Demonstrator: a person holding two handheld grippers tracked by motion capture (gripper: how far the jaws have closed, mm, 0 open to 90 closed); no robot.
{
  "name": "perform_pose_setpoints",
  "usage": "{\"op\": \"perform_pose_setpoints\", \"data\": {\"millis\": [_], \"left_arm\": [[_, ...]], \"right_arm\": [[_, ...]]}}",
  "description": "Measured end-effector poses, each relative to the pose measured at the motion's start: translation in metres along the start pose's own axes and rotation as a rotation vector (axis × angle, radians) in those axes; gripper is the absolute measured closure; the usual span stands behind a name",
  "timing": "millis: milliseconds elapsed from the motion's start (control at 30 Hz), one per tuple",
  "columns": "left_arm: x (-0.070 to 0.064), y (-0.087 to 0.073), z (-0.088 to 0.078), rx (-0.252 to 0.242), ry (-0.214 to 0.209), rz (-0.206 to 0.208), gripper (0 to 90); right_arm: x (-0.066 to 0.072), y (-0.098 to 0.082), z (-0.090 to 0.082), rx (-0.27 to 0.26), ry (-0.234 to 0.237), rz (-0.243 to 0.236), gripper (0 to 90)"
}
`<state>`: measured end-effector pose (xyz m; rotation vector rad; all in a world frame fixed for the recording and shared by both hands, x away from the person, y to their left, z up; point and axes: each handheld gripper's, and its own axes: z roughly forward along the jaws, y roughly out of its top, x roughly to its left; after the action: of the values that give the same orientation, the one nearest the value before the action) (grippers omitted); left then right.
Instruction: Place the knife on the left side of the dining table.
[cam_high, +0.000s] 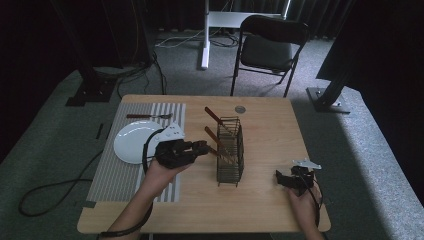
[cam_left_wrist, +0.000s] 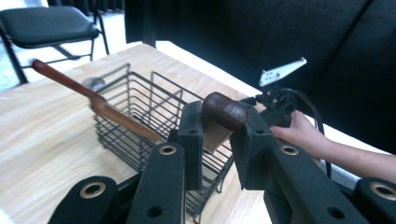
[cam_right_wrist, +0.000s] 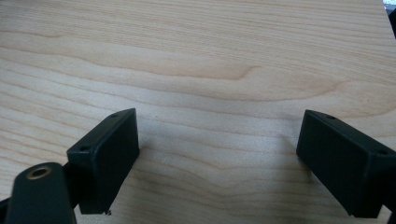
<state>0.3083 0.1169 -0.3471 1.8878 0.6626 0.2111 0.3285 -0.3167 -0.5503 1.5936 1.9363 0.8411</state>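
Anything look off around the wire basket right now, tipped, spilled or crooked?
Nothing spilled or broken. The wire basket stands upright with two wooden-handled utensils leaning out at a slant. The left gripper is clamped on another utensil's handle. The right gripper rests open over bare table.

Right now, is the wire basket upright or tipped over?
Upright. The basket stands on its base on the table, open top up, with wooden handles sticking out.

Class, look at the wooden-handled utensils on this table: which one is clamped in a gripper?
The utensil whose dark rounded handle end sits between the left gripper. Another handle leans out of the wire basket; a third utensil lies flat on the striped mat, ungripped.
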Motion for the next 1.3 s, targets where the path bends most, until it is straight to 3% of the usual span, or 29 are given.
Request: {"op": "perform_pose_setpoints", "data": {"millis": [167,367,567,667,900,1300], "left_arm": [[0.001,0.005,-0.015,-0.021,0.012,0.002,75.1],[0.002,0.009,-0.044,-0.049,0.028,0.01,75.1],[0.005,0.005,-0.063,-0.057,0.068,0.008,75.1],[0.012,-0.002,-0.074,-0.063,0.102,-0.02,75.1],[0.018,-0.016,-0.087,-0.05,0.146,-0.036,75.1],[0.045,-0.059,-0.114,0.01,0.236,-0.133,75.1]], "right_arm": [[0.0,0.0,0.0,-0.001,0.0,0.0,12.4],[0.0,0.0,0.0,0.0,0.0,-0.001,12.4],[0.0,0.0,0.0,-0.001,-0.001,0.0,12.4],[0.0,0.0,0.0,-0.001,-0.001,0.0,12.4],[0.0,0.0,0.0,-0.001,-0.001,0.0,12.4],[0.0,0.0,0.0,-0.001,-0.001,0.0,12.4]]}}
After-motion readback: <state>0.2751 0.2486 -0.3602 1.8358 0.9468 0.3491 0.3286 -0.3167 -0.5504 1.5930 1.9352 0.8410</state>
